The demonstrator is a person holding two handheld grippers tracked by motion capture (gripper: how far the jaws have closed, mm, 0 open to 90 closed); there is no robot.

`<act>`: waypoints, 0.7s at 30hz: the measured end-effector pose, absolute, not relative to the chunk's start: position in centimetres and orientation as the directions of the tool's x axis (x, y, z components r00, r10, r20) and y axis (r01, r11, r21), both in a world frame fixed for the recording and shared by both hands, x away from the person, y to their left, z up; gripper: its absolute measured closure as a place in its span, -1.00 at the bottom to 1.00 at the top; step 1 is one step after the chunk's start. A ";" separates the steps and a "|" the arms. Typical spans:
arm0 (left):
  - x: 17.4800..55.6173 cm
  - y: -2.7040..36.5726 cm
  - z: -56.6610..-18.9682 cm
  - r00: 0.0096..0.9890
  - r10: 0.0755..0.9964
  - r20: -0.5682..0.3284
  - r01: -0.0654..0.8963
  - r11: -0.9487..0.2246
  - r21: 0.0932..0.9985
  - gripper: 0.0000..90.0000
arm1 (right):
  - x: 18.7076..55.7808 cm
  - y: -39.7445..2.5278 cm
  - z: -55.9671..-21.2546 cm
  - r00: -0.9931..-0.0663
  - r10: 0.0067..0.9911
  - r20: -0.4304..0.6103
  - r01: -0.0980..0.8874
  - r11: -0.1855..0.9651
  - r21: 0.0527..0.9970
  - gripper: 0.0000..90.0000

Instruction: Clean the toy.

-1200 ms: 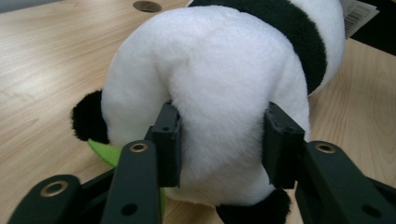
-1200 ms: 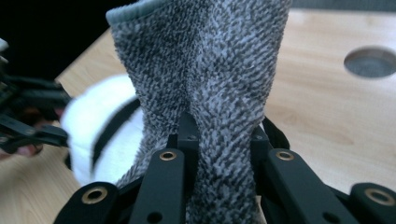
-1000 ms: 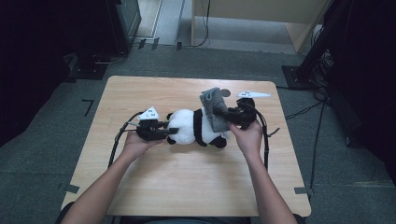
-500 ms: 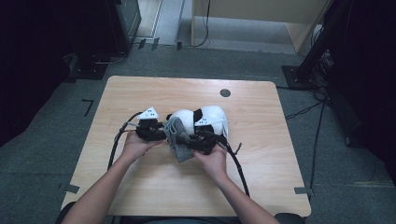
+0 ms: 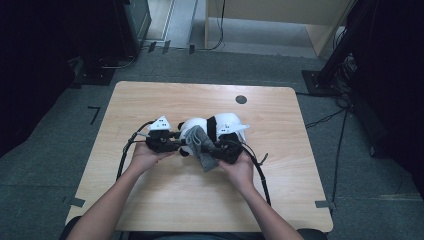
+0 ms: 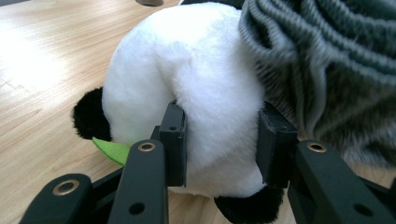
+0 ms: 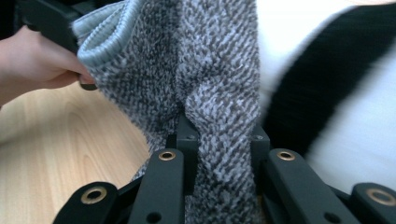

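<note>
At the left of the high view, the left gripper (image 5: 176,145) lies low over the wooden table (image 5: 150,100), held in the person's left hand (image 5: 145,156), with its black cable looping back toward the table's near-left side. Its jaws are closed partway and pinch the white rump of the panda plush (image 6: 196,84); in the left gripper view the soft fur bulges between the two pads, and a black paw and a small green felt piece (image 6: 112,150) show just beside the left jaw. The panda lies on its side at the middle of the table, its white and black body stretching from one gripper to the other. A grey knitted sock (image 5: 202,145) drapes over the toy's near side, touching it. To the right, the right gripper (image 5: 220,151), held in the right hand (image 5: 239,170), is clamped on that sock: in the right gripper view the speckled fabric (image 7: 219,93) is bunched tight between the narrow jaws, its ribbed cuff open at the upper left, with the panda's black band just behind.
</note>
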State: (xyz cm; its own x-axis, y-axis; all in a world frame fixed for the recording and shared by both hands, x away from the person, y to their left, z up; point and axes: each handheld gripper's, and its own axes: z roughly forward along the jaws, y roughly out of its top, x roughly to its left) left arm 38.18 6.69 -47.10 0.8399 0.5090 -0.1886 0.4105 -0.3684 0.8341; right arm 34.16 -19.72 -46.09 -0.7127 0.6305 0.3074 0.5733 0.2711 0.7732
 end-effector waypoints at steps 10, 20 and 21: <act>38.4 6.8 -47.0 0.840 0.507 -0.192 0.413 -0.368 0.833 0.41 | 34.2 -22.8 -45.1 -0.678 0.697 0.236 0.563 0.285 0.776 0.71; 38.4 6.9 -47.0 0.837 0.511 -0.196 0.419 -0.366 0.831 0.43 | 34.6 -27.0 -44.5 -0.602 0.748 0.281 0.599 0.189 0.778 0.70; 38.4 6.9 -47.0 0.837 0.511 -0.196 0.418 -0.366 0.831 0.43 | 34.7 -27.3 -44.5 -0.592 0.753 0.287 0.604 0.179 0.776 0.70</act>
State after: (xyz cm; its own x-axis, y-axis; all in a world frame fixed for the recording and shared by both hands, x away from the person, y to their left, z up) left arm 38.45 6.89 -46.97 0.8369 0.5112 -0.1957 0.4182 -0.3665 0.8311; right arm 34.66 -27.29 -44.48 -0.5921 0.7530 0.2871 0.6043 0.1792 0.7763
